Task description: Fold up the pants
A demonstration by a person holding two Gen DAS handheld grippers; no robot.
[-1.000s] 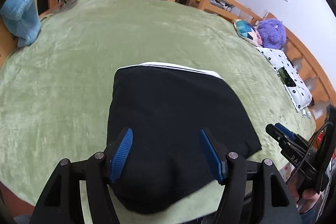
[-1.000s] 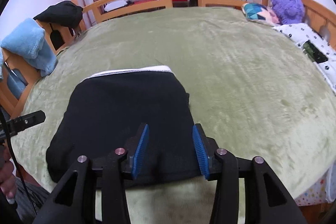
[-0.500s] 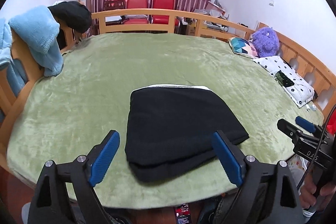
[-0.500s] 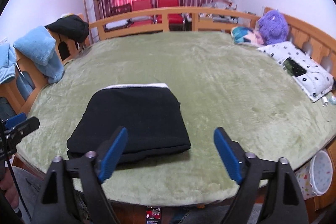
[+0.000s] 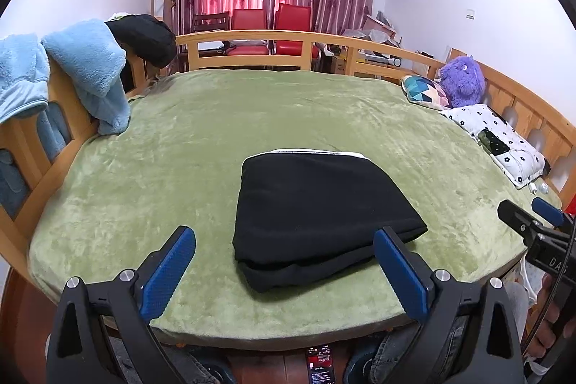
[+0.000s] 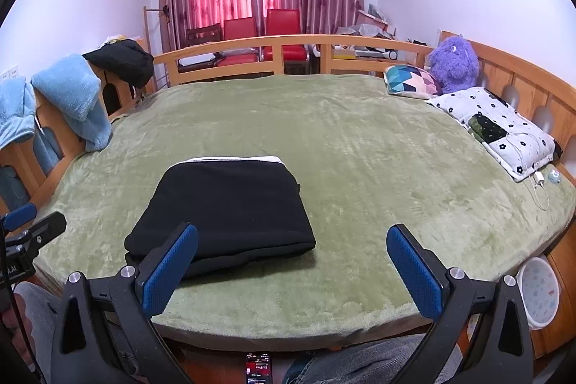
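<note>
The black pants (image 5: 316,207) lie folded into a compact stack with a white waistband edge at the far side, near the front edge of the green bed cover (image 5: 216,132). They also show in the right wrist view (image 6: 226,207). My left gripper (image 5: 284,258) is open and empty, held back above the bed's near edge in front of the pants. My right gripper (image 6: 291,258) is open and empty, just right of the pants' near corner. Each gripper shows at the other view's edge.
A wooden rail (image 5: 252,38) rings the bed. Blue fleece garments (image 5: 86,74) and a black garment (image 5: 144,38) hang on the left rail. A purple plush (image 6: 453,63), patterned cushion (image 6: 410,80) and floral pillow (image 6: 504,132) lie at the right. A white bin (image 6: 540,290) stands on the floor.
Both grippers opened wide, let go of the folded pants and pulled back and up from the stack toward the bed's near edge. The pants stay put.
</note>
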